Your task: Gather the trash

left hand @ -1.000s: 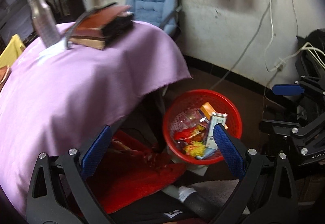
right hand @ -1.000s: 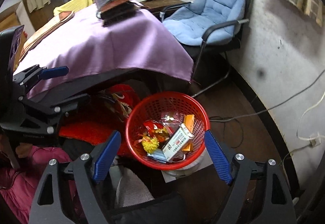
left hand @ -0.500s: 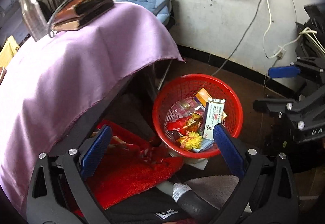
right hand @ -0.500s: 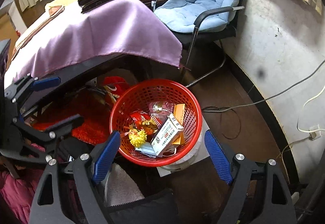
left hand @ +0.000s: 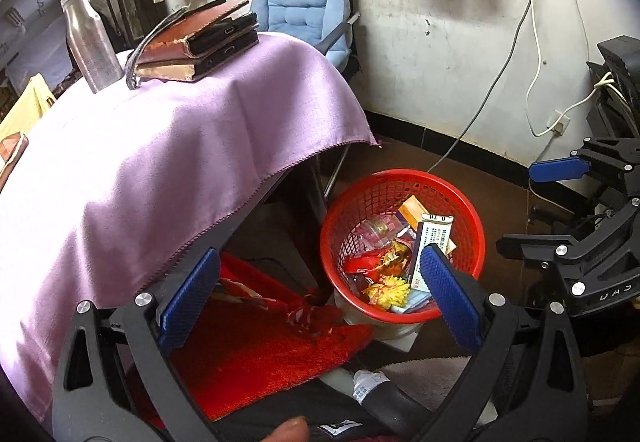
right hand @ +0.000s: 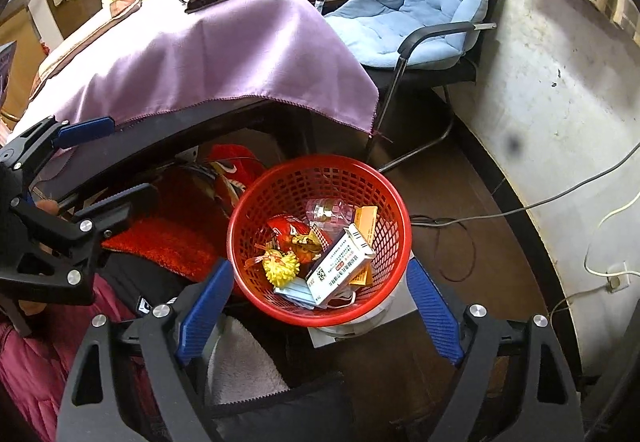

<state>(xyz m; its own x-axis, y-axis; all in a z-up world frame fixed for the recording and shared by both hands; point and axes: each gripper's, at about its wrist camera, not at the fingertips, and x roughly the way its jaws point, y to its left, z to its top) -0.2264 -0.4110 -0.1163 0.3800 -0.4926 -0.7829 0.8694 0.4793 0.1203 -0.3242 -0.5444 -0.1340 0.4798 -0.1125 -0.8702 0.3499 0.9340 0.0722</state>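
Right gripper [right hand: 316,306] w/ jaws spread wide, empty; they've just opened a bit further, nothing btwn pads but the view down onto the red mesh basket [right hand: 320,238]. Left gripper [left hand: 316,294] also wide open, holding nothing. Vs a sec ago, both views sit closer over the basket. Trash, incl. white carton [right hand: 340,266] and yellow pompom [right hand: 282,268], lies in it on the floor by the purple-clothed table [right hand: 224,49]. Prob. collection's near done.

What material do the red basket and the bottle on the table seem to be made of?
The red basket looks like moulded plastic: glossy, with a regular open lattice wall. The bottle looks like brushed or dulled metal, probably steel: grey, with soft reflections and a lighter cap. Neither can be confirmed by sight alone.
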